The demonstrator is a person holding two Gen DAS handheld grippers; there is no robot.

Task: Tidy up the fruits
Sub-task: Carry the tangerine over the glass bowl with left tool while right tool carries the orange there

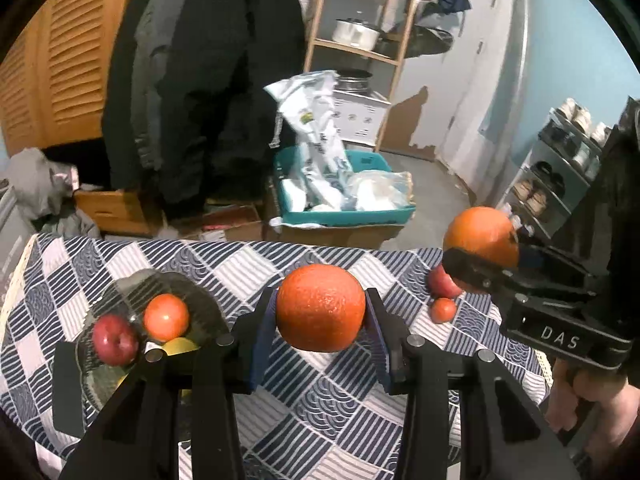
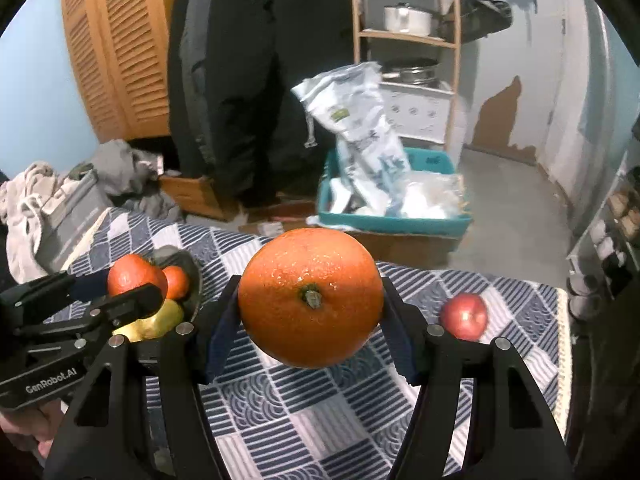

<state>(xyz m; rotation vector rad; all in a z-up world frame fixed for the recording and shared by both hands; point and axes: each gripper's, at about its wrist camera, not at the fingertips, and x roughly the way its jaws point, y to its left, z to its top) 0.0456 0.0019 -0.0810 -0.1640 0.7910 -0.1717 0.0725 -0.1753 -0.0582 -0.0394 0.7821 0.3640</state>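
Observation:
My left gripper [image 1: 320,312] is shut on an orange [image 1: 319,307] and holds it above the checked tablecloth [image 1: 312,396]. My right gripper [image 2: 310,304] is shut on a second, larger orange [image 2: 311,297], also held in the air; it shows at the right of the left wrist view [image 1: 481,236]. A glass bowl [image 1: 200,292] at the left holds a red apple [image 1: 115,339], an orange-red fruit [image 1: 166,317] and a yellow fruit [image 1: 180,346]. On the cloth at the right lie a red apple [image 2: 464,316] and a small orange-red fruit [image 1: 443,309].
Beyond the table's far edge stand a teal bin [image 1: 344,212] with plastic bags, cardboard boxes, a wooden shelf [image 1: 360,48] with pots and dark coats. A shoe rack [image 1: 560,168] stands at the right. A pile of clothes [image 2: 60,196] lies at the left.

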